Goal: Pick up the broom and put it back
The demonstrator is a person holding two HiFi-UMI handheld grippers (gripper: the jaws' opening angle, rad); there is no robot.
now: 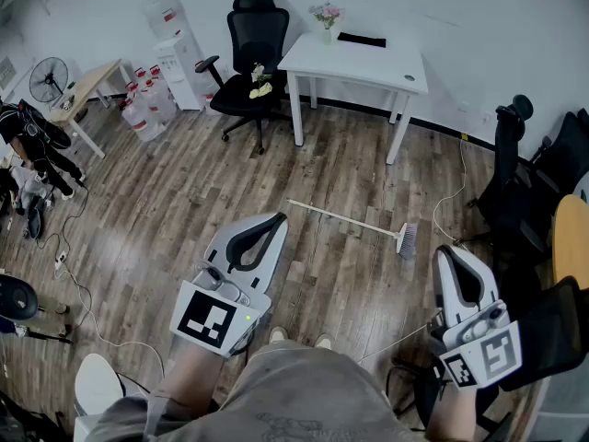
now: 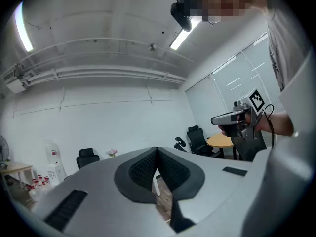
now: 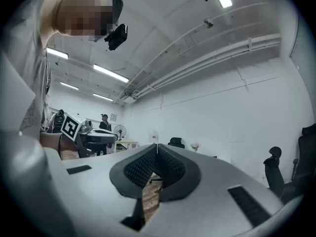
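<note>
A wooden floor (image 1: 184, 191) fills most of the head view. At its far side a white table (image 1: 368, 63) is placed against the wall. Left of the table a black office chair (image 1: 253, 35) is seen, and on its seat something yellow (image 1: 260, 88) is lying. More black chairs (image 1: 511, 173) are standing at the right edge of the floor. A white water dispenser (image 1: 179, 67) is set left of the office chair, and a large bottle (image 1: 164, 15) is carried on its top.

The broom (image 1: 354, 222) is lying flat on the floor, between the white table and the two grippers and well apart from both of them. Its thin handle is pointed to the left and its brush head (image 1: 408, 240) to the right, near the black chairs.

The left gripper (image 1: 273, 221) is held level above the floor with its jaws pressed together, and nothing is caught between them. The right gripper (image 1: 453, 256) is held the same way, its jaws also pressed together on nothing.

Clear bottles with red caps (image 1: 147, 99) are grouped on the floor just beside the dispenser; what is inside them cannot be told. At the back edge of the tabletop, toward its left corner, a small vase (image 1: 327, 33) is placed, and pink flowers (image 1: 326, 12) are held in it. A flat black thing (image 1: 361, 40) is lying beside it along the same edge.
</note>
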